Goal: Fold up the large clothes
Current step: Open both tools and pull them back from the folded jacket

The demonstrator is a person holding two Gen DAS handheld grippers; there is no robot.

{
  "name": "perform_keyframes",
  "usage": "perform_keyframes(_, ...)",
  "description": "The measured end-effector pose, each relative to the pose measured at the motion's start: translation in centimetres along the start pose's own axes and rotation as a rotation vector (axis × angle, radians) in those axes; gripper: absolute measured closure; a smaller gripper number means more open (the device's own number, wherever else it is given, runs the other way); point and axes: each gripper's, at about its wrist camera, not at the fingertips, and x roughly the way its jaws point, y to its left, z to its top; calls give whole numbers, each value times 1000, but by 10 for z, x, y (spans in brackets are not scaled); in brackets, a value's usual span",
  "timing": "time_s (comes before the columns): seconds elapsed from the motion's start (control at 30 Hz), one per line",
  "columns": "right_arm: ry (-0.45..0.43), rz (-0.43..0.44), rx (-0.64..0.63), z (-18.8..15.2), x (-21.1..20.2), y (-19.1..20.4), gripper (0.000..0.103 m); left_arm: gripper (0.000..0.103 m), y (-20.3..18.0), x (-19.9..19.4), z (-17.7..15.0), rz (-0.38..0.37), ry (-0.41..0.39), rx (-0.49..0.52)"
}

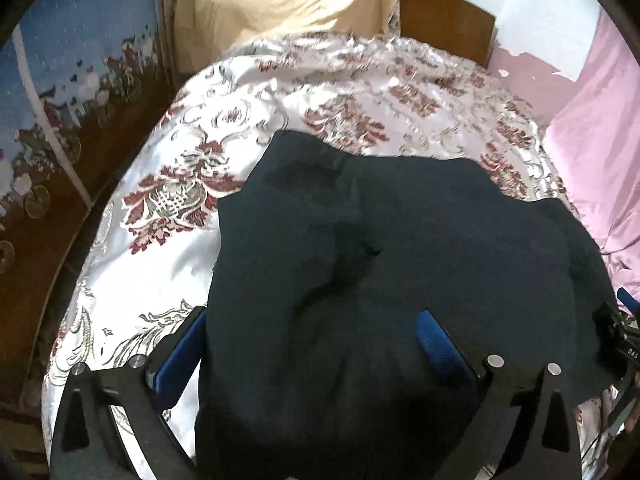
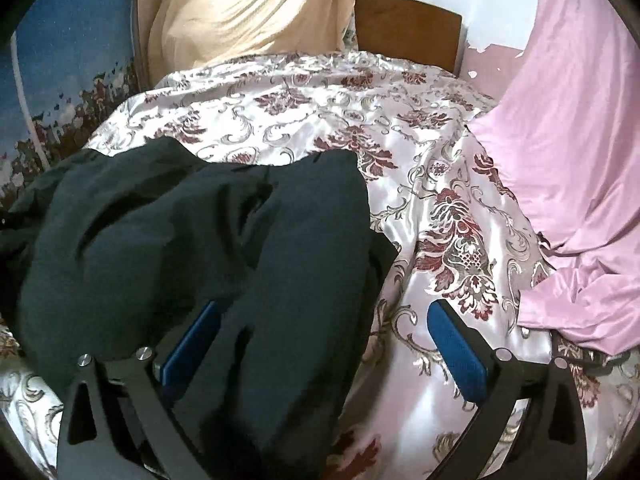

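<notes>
A large dark navy garment (image 1: pixel 380 264) lies bunched on a satin floral bedspread (image 1: pixel 168 184). In the left wrist view my left gripper (image 1: pixel 312 332) stands open just above it. Its blue pads (image 1: pixel 438 346) are wide apart and the cloth's near part spreads between and below them without being pinched. In the right wrist view the same garment (image 2: pixel 192 232) fills the left half. My right gripper (image 2: pixel 326 340) is open too. Its left pad (image 2: pixel 196 340) is over the dark cloth and its right pad (image 2: pixel 456 344) is over the bare bedspread (image 2: pixel 420 216).
A pink sheet (image 2: pixel 568 160) is heaped along the bed's right side, and a beige cloth (image 2: pixel 248 8) hangs at the head by a brown headboard (image 2: pixel 408 24). A blue patterned panel (image 1: pixel 72 80) runs along the left. Black hardware (image 1: pixel 620 340) shows at the left view's right edge.
</notes>
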Motion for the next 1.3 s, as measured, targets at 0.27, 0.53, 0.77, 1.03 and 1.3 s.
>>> perform_keyframes(0.27, -110, 10, 41, -14, -45, 6, 1, 0, -24, -52, -23, -11, -151, 44)
perform_keyframes(0.53, -229, 79, 110, -30, -101, 20, 1, 0, -61, -112, -54, -44, -325, 128)
perform_keyframes(0.77, -324, 120, 115, -56, -139, 44, 1, 0, -75, -145, -87, -62, -455, 149)
perform_keyframes(1.03, -368, 109, 139, -90, -159, 67, 1, 0, -71, -160, -125, -44, -533, 122)
perform_keyframes(1.3, -384, 63, 130, -113, -180, 94, 1, 0, -67, -166, -150, 0, -565, 134)
